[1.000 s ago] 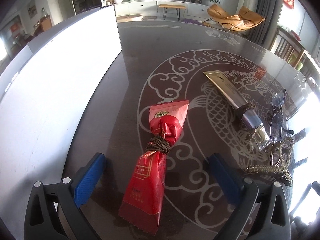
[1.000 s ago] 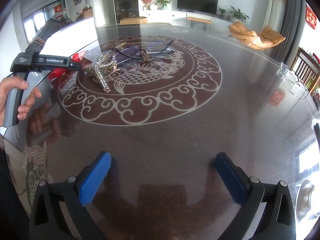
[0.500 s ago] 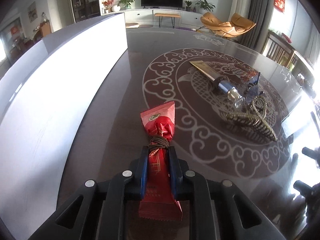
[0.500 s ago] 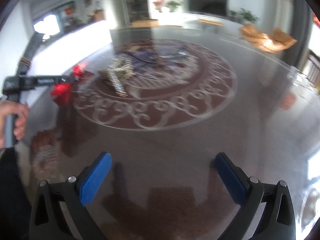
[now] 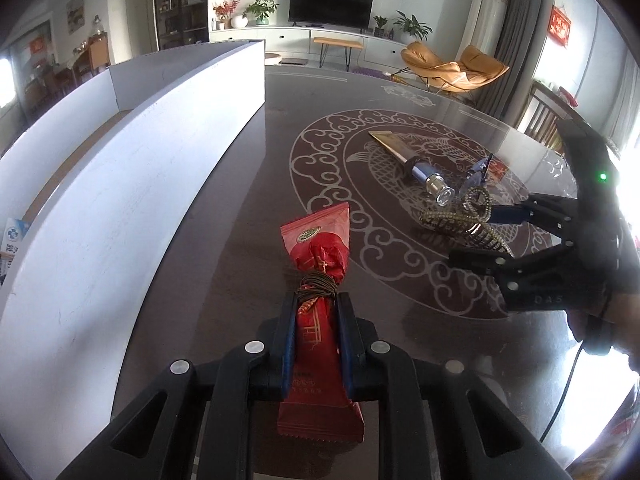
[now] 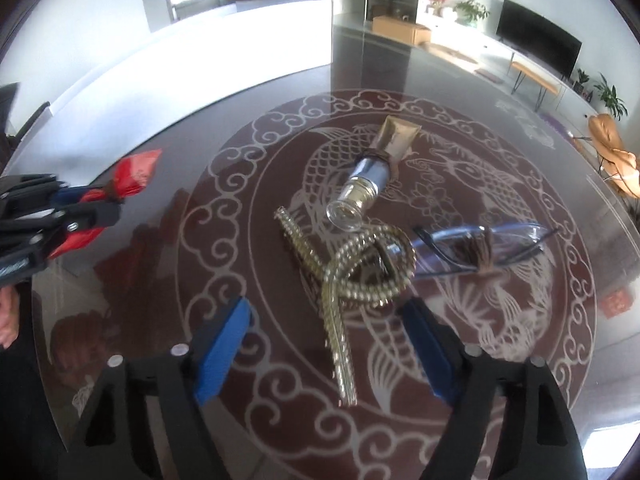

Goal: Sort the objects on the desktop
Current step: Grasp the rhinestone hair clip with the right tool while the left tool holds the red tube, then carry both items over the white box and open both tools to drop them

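With my left gripper (image 5: 316, 336) clamped on the red packet (image 5: 320, 320), my right gripper (image 6: 324, 344), jaws closing on nothing, straddles the beaded hair clip (image 6: 352, 276) on the table (image 6: 460, 400), whose long tail points toward me.

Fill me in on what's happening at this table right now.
A person is sorting items on a glass-topped table with a gripper in each hand. The left hand-held gripper is shut on a red snack packet beside a white box. The right hand-held gripper has its jaws closing around a gold hair clip, pads not yet touching it. A capped tube and glasses lie nearby.
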